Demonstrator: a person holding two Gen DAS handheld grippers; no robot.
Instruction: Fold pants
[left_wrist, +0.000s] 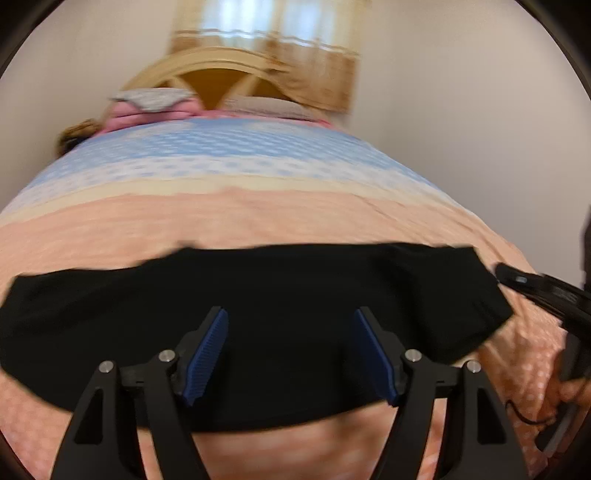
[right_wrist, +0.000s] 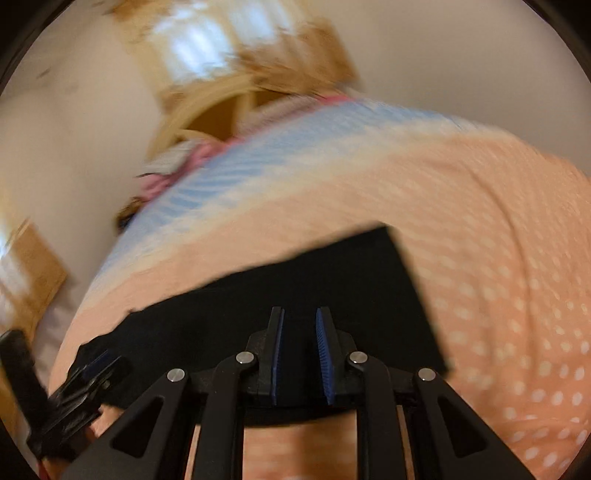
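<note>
Black pants (left_wrist: 258, 288) lie flat as a wide folded band across the peach dotted bedspread (left_wrist: 258, 218). My left gripper (left_wrist: 290, 312) hovers over their near half, jaws wide open, nothing between the blue pads. At the right edge, my right gripper (left_wrist: 508, 275) reaches the pants' right end, with a hand (left_wrist: 569, 391) behind it. In the right wrist view, my right gripper (right_wrist: 301, 312) sits above the pants (right_wrist: 332, 280) near their squared right end. Its pads stand a narrow gap apart with no cloth pinched. The left gripper (right_wrist: 99, 365) shows at the lower left.
The bedspread (right_wrist: 498, 258) turns blue and white toward the far end. Pillows (left_wrist: 155, 99) and a pink blanket lie against a wooden headboard (left_wrist: 207, 70). A curtained window (left_wrist: 321, 74) is behind it. Plain walls flank the bed. Both views are motion blurred.
</note>
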